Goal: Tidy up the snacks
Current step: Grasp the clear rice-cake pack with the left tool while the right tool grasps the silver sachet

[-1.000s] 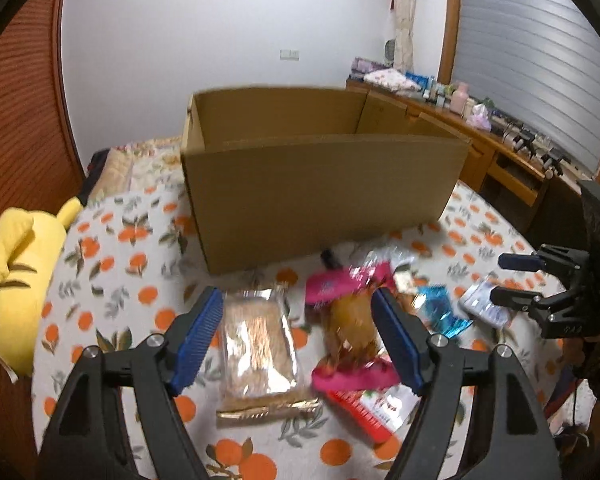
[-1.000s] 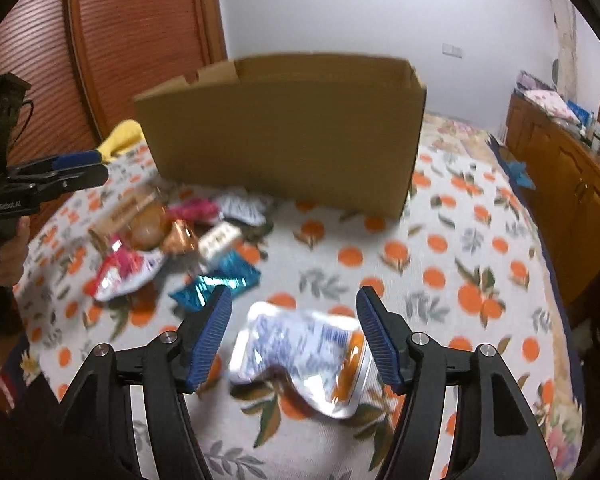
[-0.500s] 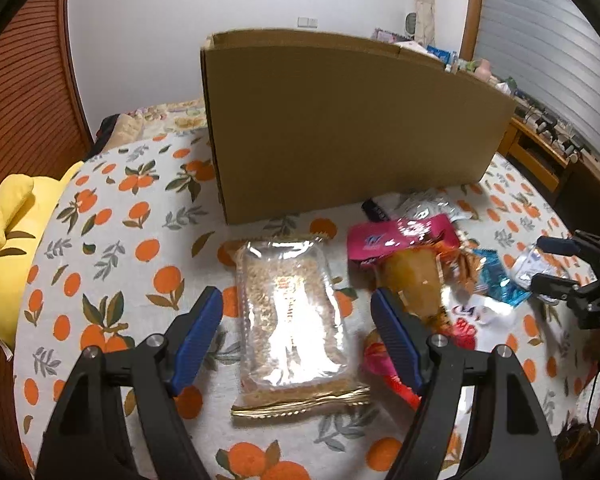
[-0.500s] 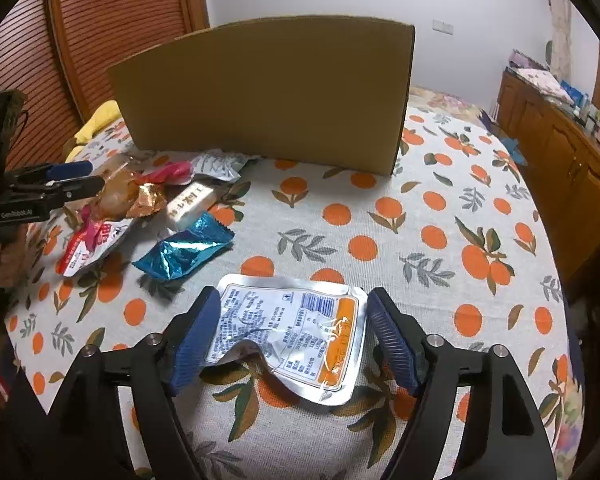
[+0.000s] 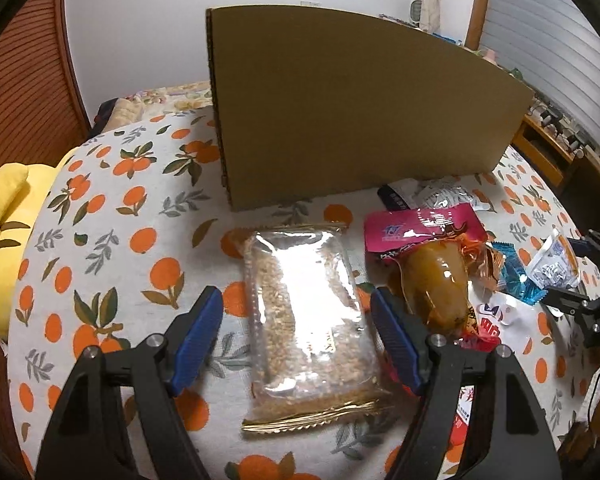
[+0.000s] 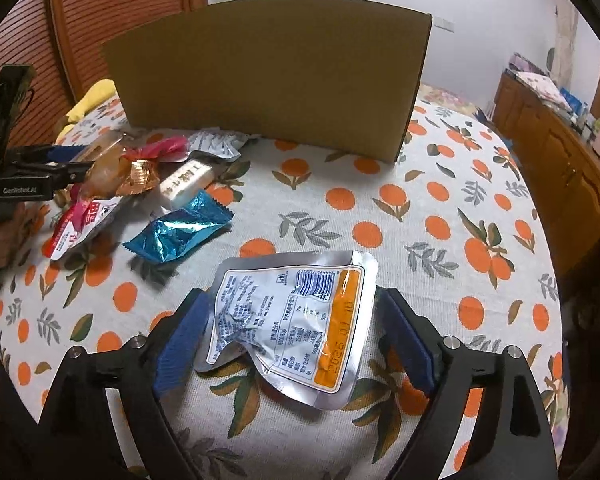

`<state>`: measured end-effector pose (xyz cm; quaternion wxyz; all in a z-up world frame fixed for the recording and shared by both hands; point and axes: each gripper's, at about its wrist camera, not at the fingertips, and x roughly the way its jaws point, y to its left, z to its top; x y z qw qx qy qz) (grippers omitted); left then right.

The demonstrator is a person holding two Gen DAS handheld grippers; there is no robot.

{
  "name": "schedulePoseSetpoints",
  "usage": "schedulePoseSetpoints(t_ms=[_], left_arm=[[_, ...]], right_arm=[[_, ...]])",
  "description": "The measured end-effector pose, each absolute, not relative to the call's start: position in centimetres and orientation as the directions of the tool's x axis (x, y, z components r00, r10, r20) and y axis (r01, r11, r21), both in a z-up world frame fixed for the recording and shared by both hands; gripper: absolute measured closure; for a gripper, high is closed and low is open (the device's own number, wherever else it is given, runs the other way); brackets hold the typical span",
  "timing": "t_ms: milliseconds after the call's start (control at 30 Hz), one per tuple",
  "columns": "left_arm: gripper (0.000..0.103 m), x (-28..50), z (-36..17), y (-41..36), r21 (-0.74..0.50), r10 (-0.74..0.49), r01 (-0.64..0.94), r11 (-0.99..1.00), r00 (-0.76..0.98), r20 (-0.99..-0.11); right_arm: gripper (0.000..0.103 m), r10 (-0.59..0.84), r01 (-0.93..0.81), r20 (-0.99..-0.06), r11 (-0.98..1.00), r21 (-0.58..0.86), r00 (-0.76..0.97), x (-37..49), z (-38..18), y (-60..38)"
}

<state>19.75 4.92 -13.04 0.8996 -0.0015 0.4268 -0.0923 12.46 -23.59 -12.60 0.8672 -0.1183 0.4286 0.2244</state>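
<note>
The left gripper [image 5: 296,332] hangs low over an orange-print tablecloth [image 5: 100,240], its blue-padded jaws spread wide on either side of a clear packet of crumbly snack bar [image 5: 308,316] lying flat. Just right of it sit a pink-wrapped snack [image 5: 428,256] and a blue wrapper [image 5: 516,280]. A cardboard box [image 5: 360,104] stands behind; the right gripper [image 5: 576,280] shows at the far right edge.

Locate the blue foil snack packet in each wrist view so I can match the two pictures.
Left wrist view: the blue foil packet lies at the far right, partly hidden behind the orange-wrapped snack.
Right wrist view: the packet lies left of centre, fully visible on the tablecloth.
Shared landmark: the cardboard box stands behind the snacks in both.
</note>
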Motion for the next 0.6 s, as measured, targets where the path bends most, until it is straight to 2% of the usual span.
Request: schedulePoseSetpoints(t_ms=[33, 100, 600], left_arm=[[0.038, 19.7, -13.0, 5.0, -0.078, -0.161, 0.158, 0.984, 0.623, -0.766], [0.054, 19.6, -12.9, 5.3, -0.078, -0.160, 0.156, 0.985, 0.628, -0.762], [0.060, 17.8, -12.7, 6.0, -0.086, -0.182, 0.179, 0.980, 0.632, -0.753]], right_arm=[[0.014, 0.287, -0.489, -0.797, 0.872, -0.013, 0.532, 12.4, -12.6, -23.6], [0.014, 0.287, -0.490, -0.798, 0.872, -0.012, 0.530, 12.2, -12.6, -23.6], [0.011, 0.297, -0.508, -0.795, 0.861, -0.016, 0.529, 11.6, -12.7, -23.7]])
